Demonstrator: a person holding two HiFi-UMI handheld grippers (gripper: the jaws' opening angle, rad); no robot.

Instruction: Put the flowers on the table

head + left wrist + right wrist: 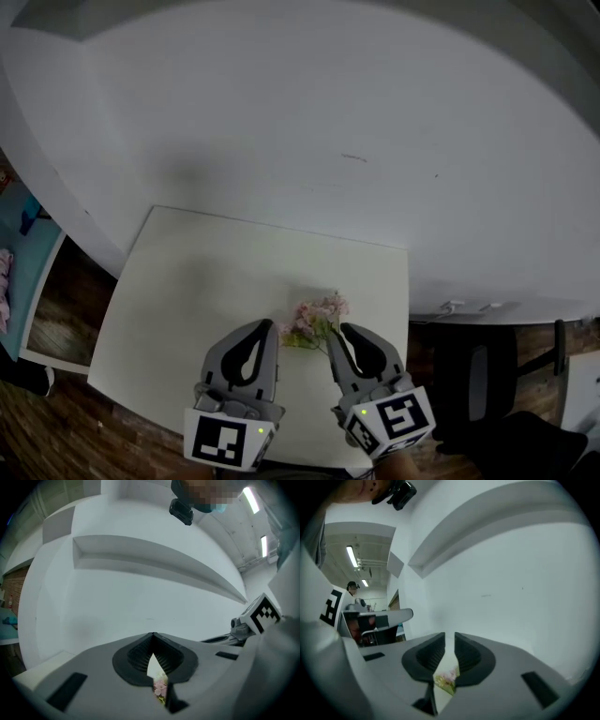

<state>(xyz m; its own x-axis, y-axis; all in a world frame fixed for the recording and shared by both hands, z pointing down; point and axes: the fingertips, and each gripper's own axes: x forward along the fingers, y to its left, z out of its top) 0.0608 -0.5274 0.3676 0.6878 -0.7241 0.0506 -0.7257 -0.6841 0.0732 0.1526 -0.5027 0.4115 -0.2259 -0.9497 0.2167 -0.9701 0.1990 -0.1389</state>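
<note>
A small bunch of pink flowers point(317, 317) with green leaves lies on the white table point(187, 281), near its front edge. Both grippers hover just in front of it. My left gripper point(269, 328) sits left of the blooms, jaws touching at the tips; in the left gripper view point(153, 634) the flowers point(161, 687) show through the gap lower down. My right gripper point(335, 330) points at the bunch's right side. In the right gripper view point(450, 637) a narrow slit separates the jaws, and the flowers point(446, 679) appear in the gap near their base, not pinched.
A big white curved wall point(328, 112) rises behind the table. Wooden floor point(66, 309) and a teal object point(14, 220) are at the left. A dark chair point(487, 375) stands at the right, past the table's edge.
</note>
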